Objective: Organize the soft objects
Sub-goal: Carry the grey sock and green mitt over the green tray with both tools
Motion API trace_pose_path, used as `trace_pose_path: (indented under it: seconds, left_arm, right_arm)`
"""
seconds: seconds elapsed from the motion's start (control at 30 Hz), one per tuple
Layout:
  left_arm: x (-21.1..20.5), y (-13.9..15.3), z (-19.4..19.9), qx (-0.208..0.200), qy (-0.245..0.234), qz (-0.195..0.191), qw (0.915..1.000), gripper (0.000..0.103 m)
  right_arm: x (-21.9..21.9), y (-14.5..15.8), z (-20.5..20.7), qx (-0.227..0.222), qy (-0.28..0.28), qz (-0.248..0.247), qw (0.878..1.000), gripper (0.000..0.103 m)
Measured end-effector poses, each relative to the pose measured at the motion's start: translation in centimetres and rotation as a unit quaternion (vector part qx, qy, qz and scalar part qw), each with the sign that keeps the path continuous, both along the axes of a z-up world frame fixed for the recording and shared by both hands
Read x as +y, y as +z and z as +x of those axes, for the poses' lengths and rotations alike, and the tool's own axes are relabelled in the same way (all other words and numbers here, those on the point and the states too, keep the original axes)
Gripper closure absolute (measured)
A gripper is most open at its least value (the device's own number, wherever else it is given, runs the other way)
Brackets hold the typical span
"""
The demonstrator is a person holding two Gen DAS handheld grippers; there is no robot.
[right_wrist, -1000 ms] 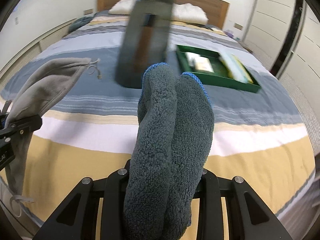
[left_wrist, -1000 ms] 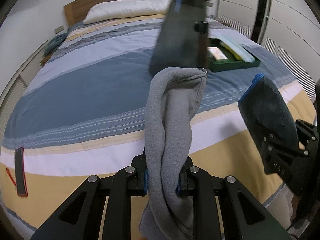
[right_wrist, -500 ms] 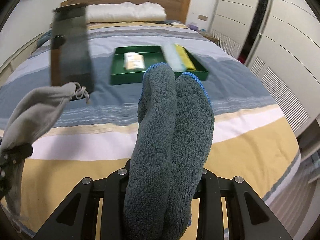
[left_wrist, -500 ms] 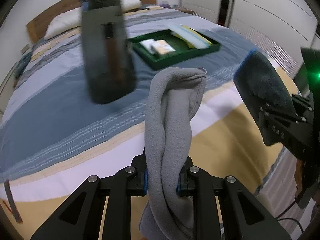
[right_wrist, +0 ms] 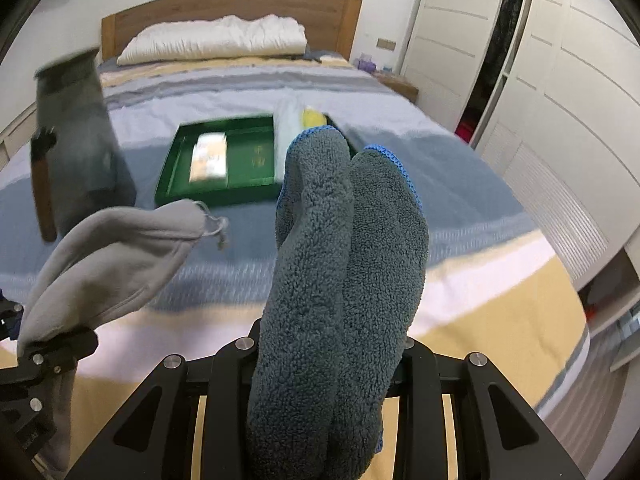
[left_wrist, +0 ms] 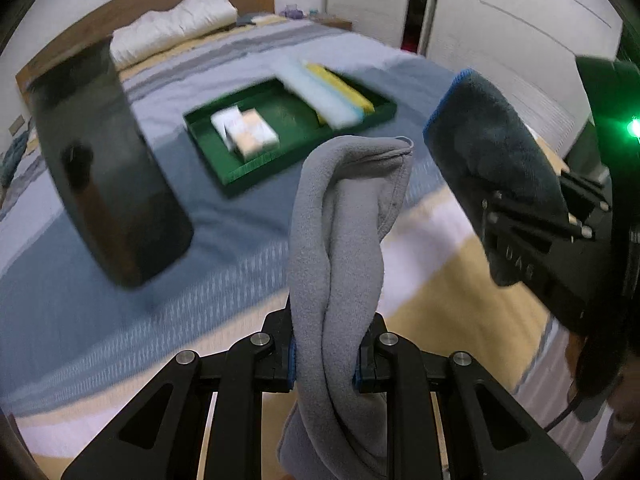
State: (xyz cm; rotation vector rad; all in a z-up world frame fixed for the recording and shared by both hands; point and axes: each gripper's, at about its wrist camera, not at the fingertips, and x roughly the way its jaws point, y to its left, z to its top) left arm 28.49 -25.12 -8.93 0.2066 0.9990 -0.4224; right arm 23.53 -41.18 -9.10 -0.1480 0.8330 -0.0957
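**Two cloths held over a striped bed**

The left gripper (left_wrist: 325, 354) has its fingers drawn narrow and clamped on a light grey fleece cloth (left_wrist: 340, 240), which stands up twisted between them and hangs below. The right gripper (right_wrist: 326, 354) has its fingers pressed on a thicker dark grey cloth with blue edging (right_wrist: 340, 280), folded double and rising above the jaws. The two tools are side by side above the foot end of the bed (right_wrist: 480, 304), where the cover's yellow and white bands run; each cloth is in the air, clear of the cover. From the left gripper's camera the dark cloth shows near the right edge; from the right gripper's camera the grey cloth shows at lower left. Further up the bed, on the blue and pale stripes, a green tray (right_wrist: 176, 176) holds small packets and, along its far side, a pale blue and a yellow item. A tall dark container (right_wrist: 76, 140) stands left of the tray, blurred. A white pillow (right_wrist: 216, 40) lies against the wooden headboard (right_wrist: 224, 4), and white wardrobe doors (right_wrist: 560, 80) line the bed's right side.
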Motion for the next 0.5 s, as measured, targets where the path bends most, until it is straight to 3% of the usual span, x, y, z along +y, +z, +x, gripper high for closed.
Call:
trace_pose_path:
  seconds: [0.27, 0.5]
  left_arm:
    - [-1.1, 2.6, 8.2, -0.036, 0.076, -0.035, 0.9958, 0.087]
    - [-1.1, 2.7, 15.1, -0.041, 0.119, -0.062, 0.9901, 0.087]
  right_arm:
    - [-0.3, 1.6, 5.9, -0.038, 0.026, -0.01, 0.999, 0.073]
    - [-0.1, 2.0, 12.6, -0.056, 0.044, -0.024, 0.997, 0.073]
